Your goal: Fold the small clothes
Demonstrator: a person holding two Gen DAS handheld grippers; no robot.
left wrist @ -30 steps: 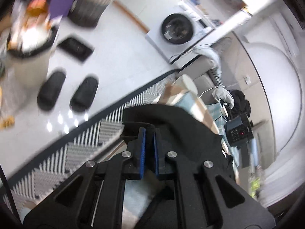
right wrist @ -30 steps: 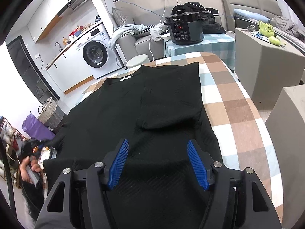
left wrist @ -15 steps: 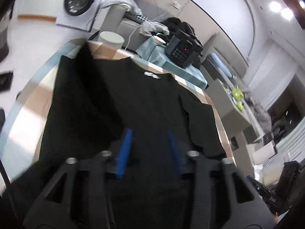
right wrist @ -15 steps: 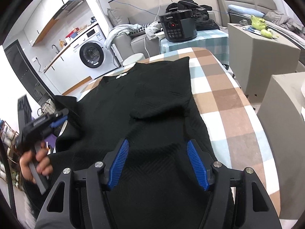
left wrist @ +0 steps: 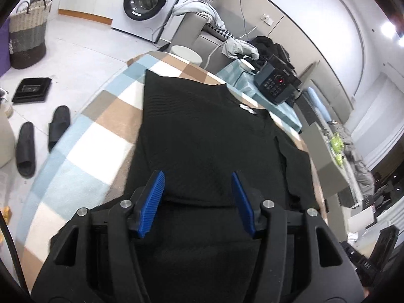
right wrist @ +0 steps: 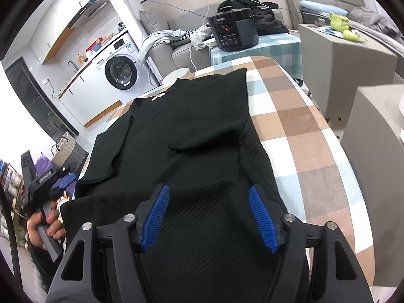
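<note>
Both grippers, left (left wrist: 198, 202) and right (right wrist: 209, 217), spread wide and empty over black top (right wrist: 192, 126) flat on checked table (right wrist: 298, 126); cooker (right wrist: 233, 31) label unreadable.

Both the left gripper (left wrist: 198, 199) and the right gripper (right wrist: 208, 213) have black frames, ribbed blue pads (left wrist: 151, 203) and silver screws (right wrist: 288, 217).

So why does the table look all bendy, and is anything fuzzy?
Both wrist views use fisheye lenses, so the checked table curves and the corners go black. Left view: sharp, with ceiling-light glare at the right edge. Right view: sharp; the black shirt is so dark its folds barely show.
</note>
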